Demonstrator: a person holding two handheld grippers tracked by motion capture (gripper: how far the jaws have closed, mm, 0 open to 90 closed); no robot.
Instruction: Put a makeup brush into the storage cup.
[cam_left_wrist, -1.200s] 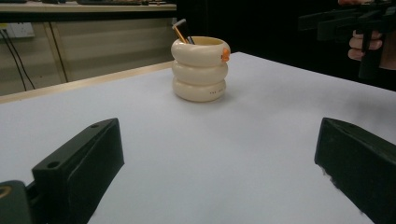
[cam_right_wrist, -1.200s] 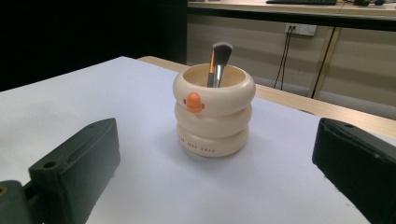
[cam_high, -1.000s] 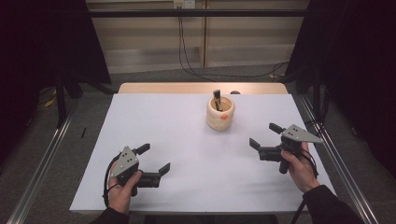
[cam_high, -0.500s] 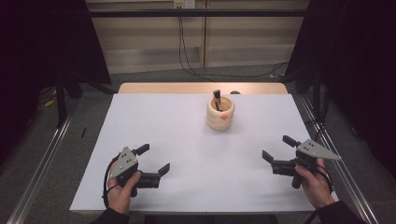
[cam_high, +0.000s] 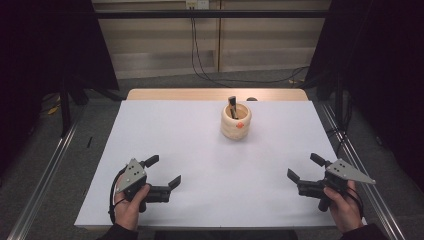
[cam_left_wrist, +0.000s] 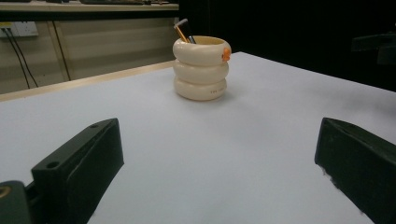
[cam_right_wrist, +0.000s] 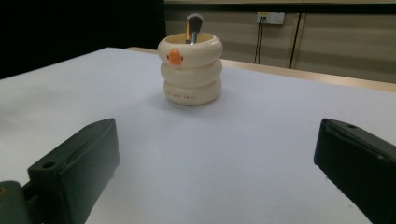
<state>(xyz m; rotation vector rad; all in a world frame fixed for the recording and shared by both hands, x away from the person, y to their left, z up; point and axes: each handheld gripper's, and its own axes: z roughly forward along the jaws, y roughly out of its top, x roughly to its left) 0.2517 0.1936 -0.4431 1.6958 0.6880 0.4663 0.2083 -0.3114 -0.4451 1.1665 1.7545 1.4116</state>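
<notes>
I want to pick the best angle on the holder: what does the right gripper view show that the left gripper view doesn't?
The right gripper view shows the orange beak-like mark square on the front of the cream ringed holder and a brush head standing up inside. The left gripper view puts that mark at the holder's right edge and shows an orange-handled tool leaning inside. Both share the white table, the holder standing upright and open black jaws.

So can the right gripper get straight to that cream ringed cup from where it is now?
Probably yes. The right gripper sits near the table's front edge with its jaws wide apart, and bare white surface lies between it and the cup. Nothing blocks the line; the left gripper is off to the far side.
</notes>
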